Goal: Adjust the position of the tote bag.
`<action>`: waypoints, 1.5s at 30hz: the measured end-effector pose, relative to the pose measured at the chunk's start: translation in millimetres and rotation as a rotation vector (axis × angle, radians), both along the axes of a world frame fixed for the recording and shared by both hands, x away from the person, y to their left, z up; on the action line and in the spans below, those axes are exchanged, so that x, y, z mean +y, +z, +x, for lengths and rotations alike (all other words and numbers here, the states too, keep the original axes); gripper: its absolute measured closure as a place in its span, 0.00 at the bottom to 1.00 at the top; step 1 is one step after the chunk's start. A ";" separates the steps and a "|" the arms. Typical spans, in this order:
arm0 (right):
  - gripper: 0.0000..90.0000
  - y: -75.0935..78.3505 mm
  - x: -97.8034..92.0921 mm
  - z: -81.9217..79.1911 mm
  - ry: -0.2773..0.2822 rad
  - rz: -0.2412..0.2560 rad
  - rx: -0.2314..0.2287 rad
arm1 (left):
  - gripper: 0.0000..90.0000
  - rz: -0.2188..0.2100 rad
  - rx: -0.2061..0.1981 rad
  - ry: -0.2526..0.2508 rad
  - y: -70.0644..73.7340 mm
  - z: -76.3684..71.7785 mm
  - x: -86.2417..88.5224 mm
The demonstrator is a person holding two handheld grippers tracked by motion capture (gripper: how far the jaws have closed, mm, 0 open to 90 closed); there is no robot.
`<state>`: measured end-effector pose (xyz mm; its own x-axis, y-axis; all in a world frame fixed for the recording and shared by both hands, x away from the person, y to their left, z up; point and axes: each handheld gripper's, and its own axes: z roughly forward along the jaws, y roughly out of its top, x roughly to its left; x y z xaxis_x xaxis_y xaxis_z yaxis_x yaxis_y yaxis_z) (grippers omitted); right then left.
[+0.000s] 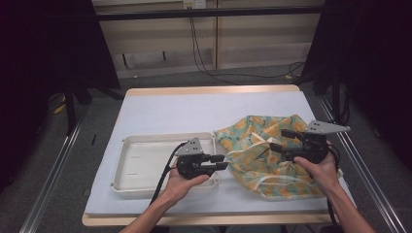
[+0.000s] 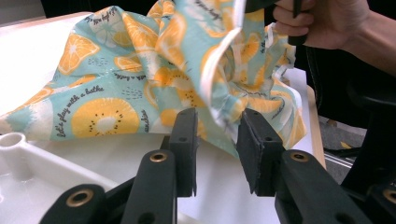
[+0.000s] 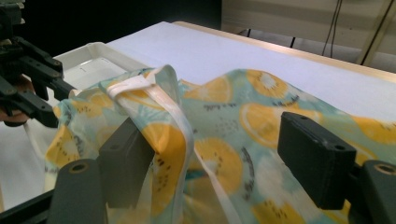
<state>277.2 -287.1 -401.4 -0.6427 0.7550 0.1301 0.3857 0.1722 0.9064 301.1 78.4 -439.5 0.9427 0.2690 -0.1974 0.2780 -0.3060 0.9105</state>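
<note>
left gripper [image 2: 215, 140] gapes just before the fruit-print cloth [image 2: 140, 79].

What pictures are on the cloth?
Orange and yellow fruit slices on light blue-green cloth, with small dark writing; clearest in the left gripper view.

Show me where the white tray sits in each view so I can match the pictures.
High view: white tray at centre-left, under the left gripper.
Left gripper view: its rim at bottom left.
Right gripper view: upper left.
Shared landmark: the orange-print cloth beside it.
</note>
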 end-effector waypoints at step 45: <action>0.36 3.9 16.8 33.4 0.044 0.000 -0.004 | 0.80 -0.019 -0.018 -0.045 7.6 26.4 -47.1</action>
<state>310.6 -270.3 -397.6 -0.6754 0.7262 0.1279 0.3745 0.1885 0.9079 327.5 31.2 -432.0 0.9571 0.2226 -0.1853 0.2481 -0.3001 0.9211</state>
